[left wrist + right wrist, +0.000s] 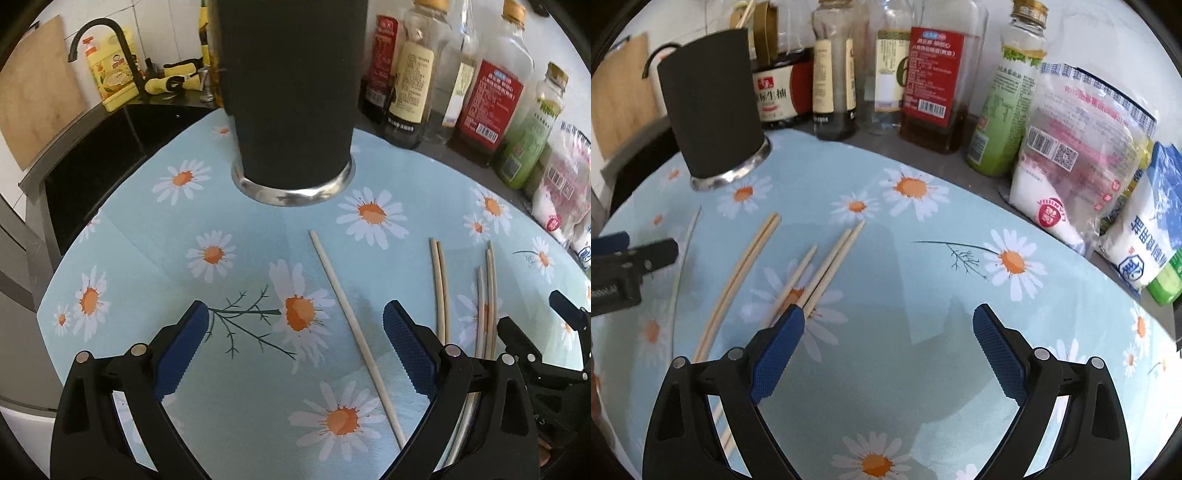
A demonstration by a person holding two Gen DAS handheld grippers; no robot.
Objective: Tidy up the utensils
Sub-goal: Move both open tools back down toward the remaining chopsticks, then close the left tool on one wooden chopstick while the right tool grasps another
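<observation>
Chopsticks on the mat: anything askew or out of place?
Yes. The chopsticks lie loose on the daisy mat, fanned at differing angles, one single chopstick apart from the rest. The black holder stands upright. No spill or damage visible.

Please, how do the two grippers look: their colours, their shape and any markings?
Both look alike. The left gripper and right gripper have curved black frames with round silver pins, and blue finger pads with a fine grid texture. White lettering, cut off, marks one body.

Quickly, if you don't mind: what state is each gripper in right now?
Left gripper: open, holding nothing; a single chopstick lies between its fingers.
Right gripper: open, empty.
</observation>
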